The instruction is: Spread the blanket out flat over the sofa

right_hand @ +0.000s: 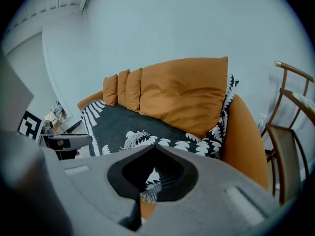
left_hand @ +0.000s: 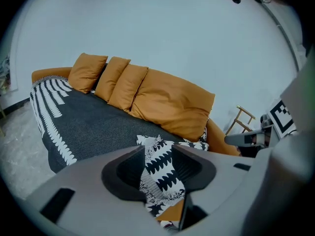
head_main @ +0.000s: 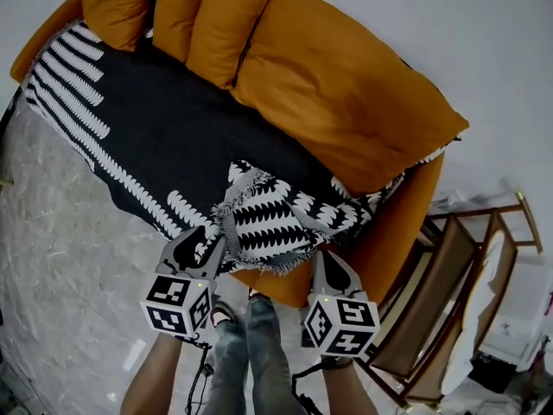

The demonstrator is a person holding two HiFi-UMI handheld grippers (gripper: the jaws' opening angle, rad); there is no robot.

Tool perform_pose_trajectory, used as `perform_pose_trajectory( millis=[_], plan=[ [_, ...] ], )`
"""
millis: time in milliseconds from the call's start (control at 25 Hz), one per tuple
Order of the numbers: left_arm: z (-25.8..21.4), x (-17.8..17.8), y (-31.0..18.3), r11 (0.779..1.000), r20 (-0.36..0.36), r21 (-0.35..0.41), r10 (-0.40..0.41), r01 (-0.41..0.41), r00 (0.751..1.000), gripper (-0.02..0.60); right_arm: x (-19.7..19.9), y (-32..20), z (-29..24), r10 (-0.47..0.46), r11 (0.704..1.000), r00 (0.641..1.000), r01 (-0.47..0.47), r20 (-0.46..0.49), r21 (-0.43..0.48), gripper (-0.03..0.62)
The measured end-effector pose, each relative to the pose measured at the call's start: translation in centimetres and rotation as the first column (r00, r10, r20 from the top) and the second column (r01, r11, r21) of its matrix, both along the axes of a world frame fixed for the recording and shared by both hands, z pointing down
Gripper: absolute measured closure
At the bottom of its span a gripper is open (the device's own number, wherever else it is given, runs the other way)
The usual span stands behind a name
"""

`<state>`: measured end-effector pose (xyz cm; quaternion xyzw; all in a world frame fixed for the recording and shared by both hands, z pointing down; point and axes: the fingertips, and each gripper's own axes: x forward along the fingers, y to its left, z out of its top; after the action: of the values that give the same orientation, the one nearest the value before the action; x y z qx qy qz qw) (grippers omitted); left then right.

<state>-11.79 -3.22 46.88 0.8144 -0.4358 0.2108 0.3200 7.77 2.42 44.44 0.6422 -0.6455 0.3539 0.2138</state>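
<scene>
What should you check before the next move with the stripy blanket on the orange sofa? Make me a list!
1. Left gripper free: ok. Its jaws stand apart and pinch nothing.
2. Right gripper holding the blanket: cannot tell. Its jaws are together and fringe shows by them.
3. Blanket flat at the front: not ok. A folded corner lies turned back on top.
4. Rest of the blanket smooth over the sofa: ok.
5. Cushions clear of the fold: ok. They lean at the back.
</scene>
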Motion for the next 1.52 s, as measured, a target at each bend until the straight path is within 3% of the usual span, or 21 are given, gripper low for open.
perform_pose_trajectory(
  millis=[160,720,1520],
  plan=[
    [0.8,0.5,-0.9,1.000,0.000,-0.023,0.020,-0.020,1.000,0.394,0.3,-0.2,0.2,-0.007,1.000,1.000,0.007,-0.003,-0.011,0.589],
    [4.8,2.1,-6.2,0.996,0.027,-0.072,0.046,-0.044,0.999,0.393,2.0,-2.1,2.0,-0.007,0.998,1.000,0.005,-0.021,-0.055,0.589],
    [11.9,3.4,-11.6,0.988,0.033,-0.152,0.005,0.000,0.999,0.393,4.7,-7.0,6.4,-0.027,0.994,0.998,0.021,-0.051,-0.106,0.589]
  ],
)
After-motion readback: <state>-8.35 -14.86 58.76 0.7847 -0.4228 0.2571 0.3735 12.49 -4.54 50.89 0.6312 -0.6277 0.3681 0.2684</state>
